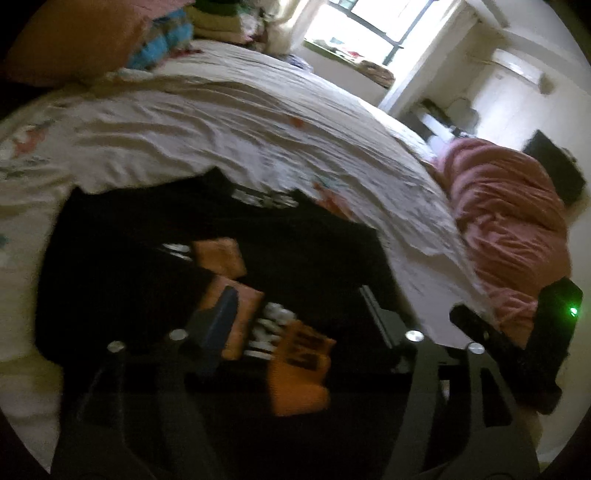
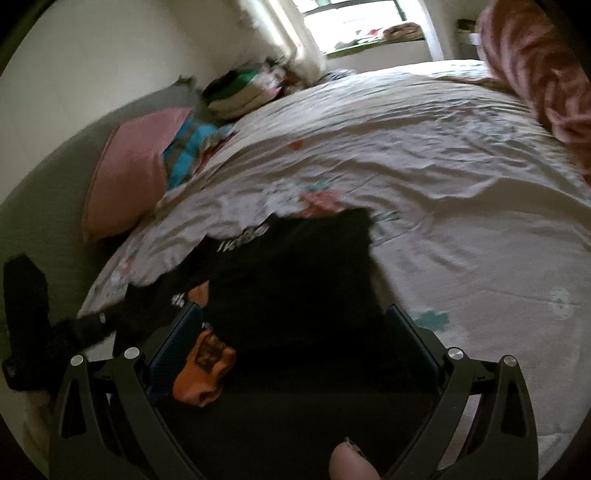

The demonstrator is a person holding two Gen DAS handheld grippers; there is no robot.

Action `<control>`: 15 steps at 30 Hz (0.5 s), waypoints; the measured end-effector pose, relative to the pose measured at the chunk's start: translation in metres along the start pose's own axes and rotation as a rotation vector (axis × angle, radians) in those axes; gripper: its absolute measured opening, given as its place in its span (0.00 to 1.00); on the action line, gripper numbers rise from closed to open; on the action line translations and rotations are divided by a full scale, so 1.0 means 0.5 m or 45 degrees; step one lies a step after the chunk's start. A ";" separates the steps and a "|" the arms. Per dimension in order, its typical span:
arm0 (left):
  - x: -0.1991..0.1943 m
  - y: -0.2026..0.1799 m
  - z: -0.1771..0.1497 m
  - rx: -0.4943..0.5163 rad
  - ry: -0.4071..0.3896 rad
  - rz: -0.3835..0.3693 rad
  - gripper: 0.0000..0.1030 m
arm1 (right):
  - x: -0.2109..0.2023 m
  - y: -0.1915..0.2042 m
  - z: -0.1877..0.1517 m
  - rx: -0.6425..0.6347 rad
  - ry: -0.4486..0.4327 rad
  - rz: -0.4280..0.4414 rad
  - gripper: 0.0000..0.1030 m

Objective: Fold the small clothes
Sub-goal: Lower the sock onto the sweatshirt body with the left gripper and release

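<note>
A small black garment with orange and white print (image 1: pixel 207 236) lies on the bed sheet (image 1: pixel 221 122), partly bunched. My left gripper (image 1: pixel 299 306) is open, its fingers spread over the garment's printed front. In the right wrist view the same black garment (image 2: pixel 295 266) lies under my right gripper (image 2: pixel 295 321), which is open with wide-spread fingers (image 2: pixel 406 328) straddling the cloth. An orange printed fold (image 2: pixel 203 373) sits by its left finger. The right gripper's body (image 1: pixel 535 332) shows at the right in the left wrist view; the left gripper's body (image 2: pixel 29 321) shows at the left in the right wrist view.
The bed is covered by a wrinkled pale floral sheet (image 2: pixel 406 166). A pink blanket (image 1: pixel 509 229) is heaped at the bed's right edge. A pink pillow (image 2: pixel 129 170) and folded clothes (image 2: pixel 236 92) lie near the wall. A window (image 1: pixel 369 22) is behind.
</note>
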State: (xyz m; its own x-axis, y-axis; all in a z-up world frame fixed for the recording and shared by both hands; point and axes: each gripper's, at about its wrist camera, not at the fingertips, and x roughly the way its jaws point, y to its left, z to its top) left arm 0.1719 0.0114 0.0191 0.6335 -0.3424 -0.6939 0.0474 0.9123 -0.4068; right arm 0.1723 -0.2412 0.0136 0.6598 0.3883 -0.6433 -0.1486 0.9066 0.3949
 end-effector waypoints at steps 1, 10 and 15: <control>-0.006 0.009 0.003 -0.008 -0.005 0.023 0.62 | 0.011 0.014 -0.004 -0.020 0.024 0.003 0.96; -0.078 0.111 0.012 -0.043 -0.112 0.317 0.91 | 0.128 0.162 -0.067 -0.253 0.240 0.093 0.94; -0.104 0.173 0.012 -0.124 -0.138 0.347 0.91 | 0.172 0.172 -0.101 -0.231 0.318 0.025 0.85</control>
State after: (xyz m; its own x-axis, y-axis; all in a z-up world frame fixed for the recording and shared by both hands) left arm 0.1476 0.1096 0.0233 0.6916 -0.0570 -0.7201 -0.2066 0.9396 -0.2728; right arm 0.1791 -0.1216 -0.0410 0.4570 0.4144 -0.7870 -0.3038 0.9043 0.2998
